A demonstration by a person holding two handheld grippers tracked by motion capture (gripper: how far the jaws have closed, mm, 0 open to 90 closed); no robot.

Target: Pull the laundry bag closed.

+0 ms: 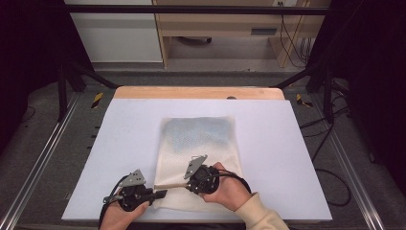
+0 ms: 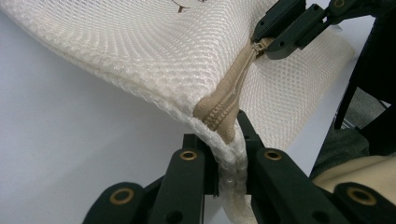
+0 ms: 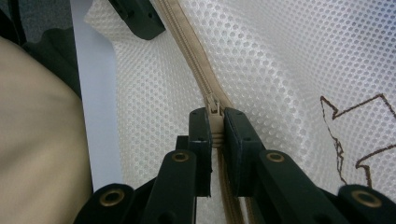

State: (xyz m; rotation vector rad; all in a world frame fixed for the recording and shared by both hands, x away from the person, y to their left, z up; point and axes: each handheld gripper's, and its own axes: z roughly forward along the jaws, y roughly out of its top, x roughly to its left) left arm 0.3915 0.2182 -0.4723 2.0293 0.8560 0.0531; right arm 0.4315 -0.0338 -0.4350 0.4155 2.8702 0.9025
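Mesh bag: flat, rectangular pouch of cream-white netting, lying on the white bench top, its near edge at the bench's near edge. Fabric is an open honeycomb weave with small round holes, soft and pliant; it bulges upward in the left gripper view where it is lifted. A bluish tint shows through the half of the bag farthest from the person.

Zipper: tan woven tape with fine teeth, running along the bag's near edge between the two grippers. Slider is pale, small and metal-looking.

Left gripper: at the bag's near left corner. Black jaws are pressed together on the mesh corner and the tan end of the zipper tape; fabric is bunched between the pads.

Right gripper: just right of the left gripper, over the bag's near edge. Jaws are clamped on the zipper slider, tape running straight out beyond them.

Markings: a brown outline drawing is printed or stitched on the mesh to the right of the zipper, angular in shape; no readable lettering.

Bench: smooth matte white sheet over a light wooden board showing beyond the bag's far edge.
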